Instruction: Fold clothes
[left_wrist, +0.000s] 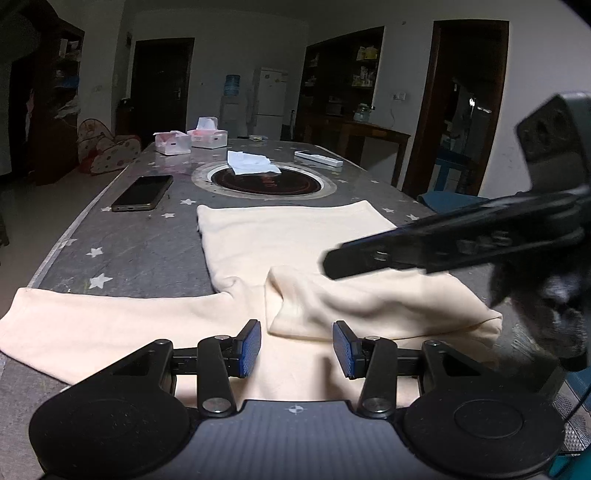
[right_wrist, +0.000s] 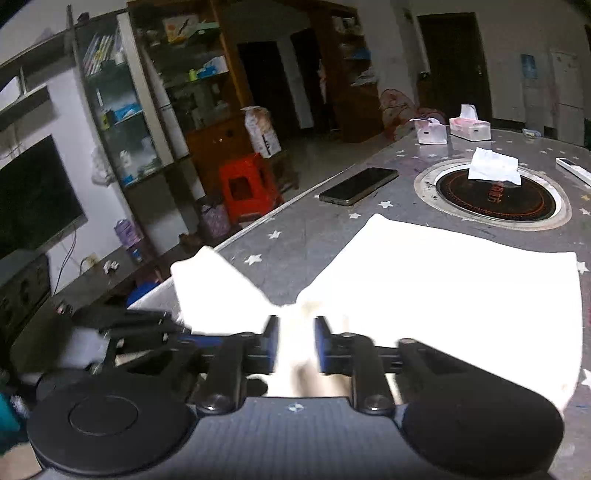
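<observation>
- Table (left_wrist: 140, 254): grey, star-patterned, round burner (left_wrist: 264, 181) inset; phone (left_wrist: 143, 192) near left edge.
- Garment (left_wrist: 295, 240) (cream): spread along the near edge.
- Left gripper (left_wrist: 297, 349): jaws apart, above garment, holding nothing.
- Right gripper (right_wrist: 295, 345): jaws parted, cloth between (contact unclear).

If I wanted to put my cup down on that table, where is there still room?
Bare tabletop lies left of the cream garment, between its edge and the phone, running to the near-left table edge. The far middle is crowded: round cooktop with a tissue, tissue boxes, remote.
</observation>
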